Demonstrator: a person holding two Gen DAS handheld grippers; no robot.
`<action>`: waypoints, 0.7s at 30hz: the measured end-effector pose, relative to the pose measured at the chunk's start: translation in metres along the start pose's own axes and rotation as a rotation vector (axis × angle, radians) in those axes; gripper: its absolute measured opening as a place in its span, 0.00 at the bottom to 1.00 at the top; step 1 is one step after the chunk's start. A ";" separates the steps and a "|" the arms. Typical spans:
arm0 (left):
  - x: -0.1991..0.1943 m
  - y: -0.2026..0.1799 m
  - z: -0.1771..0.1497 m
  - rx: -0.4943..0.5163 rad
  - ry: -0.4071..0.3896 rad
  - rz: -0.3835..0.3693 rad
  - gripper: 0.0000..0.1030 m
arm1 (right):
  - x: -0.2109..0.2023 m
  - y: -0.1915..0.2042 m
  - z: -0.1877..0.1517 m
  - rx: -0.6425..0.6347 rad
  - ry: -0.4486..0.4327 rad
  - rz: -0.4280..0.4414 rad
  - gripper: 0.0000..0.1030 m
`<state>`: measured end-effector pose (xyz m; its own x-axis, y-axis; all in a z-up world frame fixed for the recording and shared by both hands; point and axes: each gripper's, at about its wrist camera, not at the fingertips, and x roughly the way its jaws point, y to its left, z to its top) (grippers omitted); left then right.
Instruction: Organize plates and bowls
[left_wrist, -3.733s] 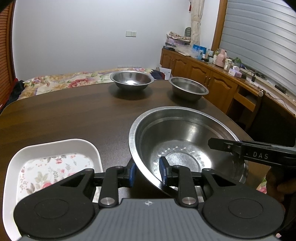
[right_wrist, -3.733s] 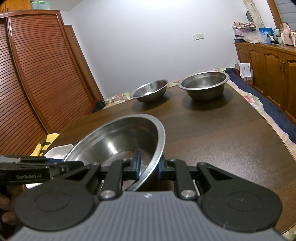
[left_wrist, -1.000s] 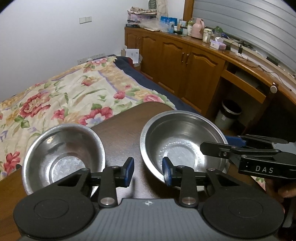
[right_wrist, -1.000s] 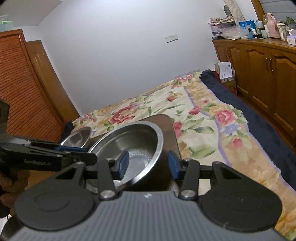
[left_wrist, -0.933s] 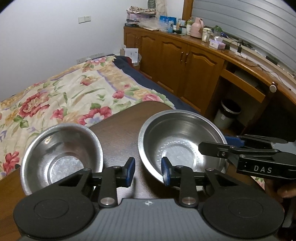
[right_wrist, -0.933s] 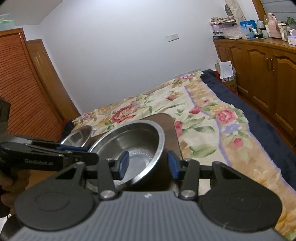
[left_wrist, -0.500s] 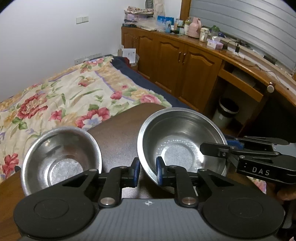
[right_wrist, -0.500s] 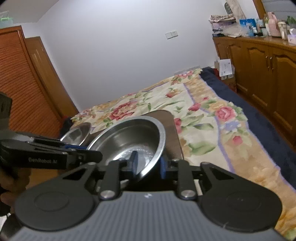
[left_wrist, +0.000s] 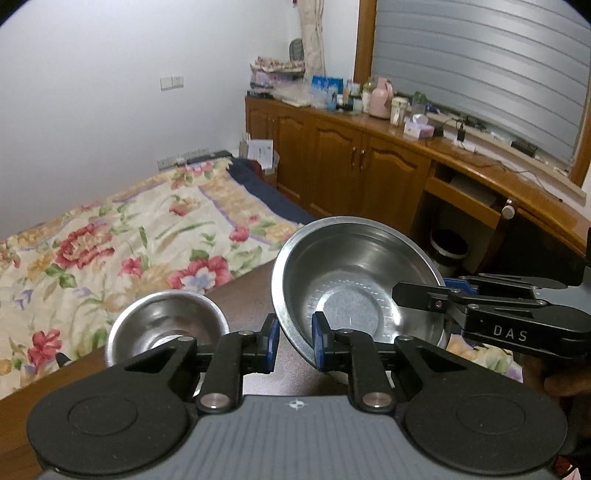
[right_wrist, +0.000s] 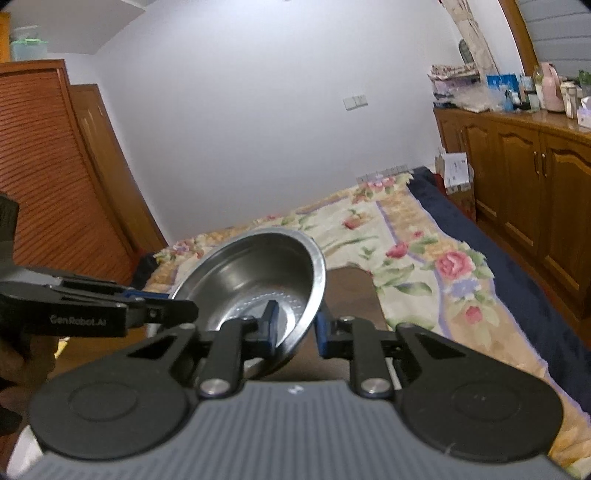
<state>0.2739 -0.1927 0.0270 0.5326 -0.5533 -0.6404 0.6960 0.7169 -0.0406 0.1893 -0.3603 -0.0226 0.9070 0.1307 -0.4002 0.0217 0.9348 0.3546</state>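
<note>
We clamp the left gripper (left_wrist: 293, 341) and right gripper (right_wrist: 295, 325) on opposite rims of the steel bowl (left_wrist: 354, 280), right of the smaller bowl (left_wrist: 166, 325).

Left hand-held gripper (left_wrist: 293, 345) clamped on near rim of larger steel bowl (left_wrist: 354, 284); blue pads either side of the wall. Bowl tilted, seemingly clear of the bench (left_wrist: 251, 291), though its underside is hidden. Right hand-held gripper (left_wrist: 424, 295), marked DAS, grips the bowl's right rim. Smaller steel bowl (left_wrist: 166, 325) sits on the bench left of the larger bowl, apart from it. Floral bedspread (left_wrist: 122, 240) beyond the smaller bowl. Wooden cabinets (left_wrist: 351, 173) behind the larger bowl.
</note>
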 end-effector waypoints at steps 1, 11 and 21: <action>-0.007 0.000 -0.001 0.000 -0.009 0.001 0.21 | -0.003 0.004 0.001 -0.003 -0.006 0.003 0.22; -0.063 0.003 -0.017 -0.007 -0.067 0.032 0.21 | -0.026 0.038 0.005 -0.045 -0.040 0.032 0.22; -0.107 0.000 -0.040 -0.008 -0.107 0.061 0.21 | -0.046 0.065 0.001 -0.082 -0.049 0.069 0.22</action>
<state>0.1979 -0.1169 0.0647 0.6223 -0.5506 -0.5563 0.6574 0.7535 -0.0104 0.1500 -0.3057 0.0200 0.9245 0.1818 -0.3350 -0.0744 0.9481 0.3090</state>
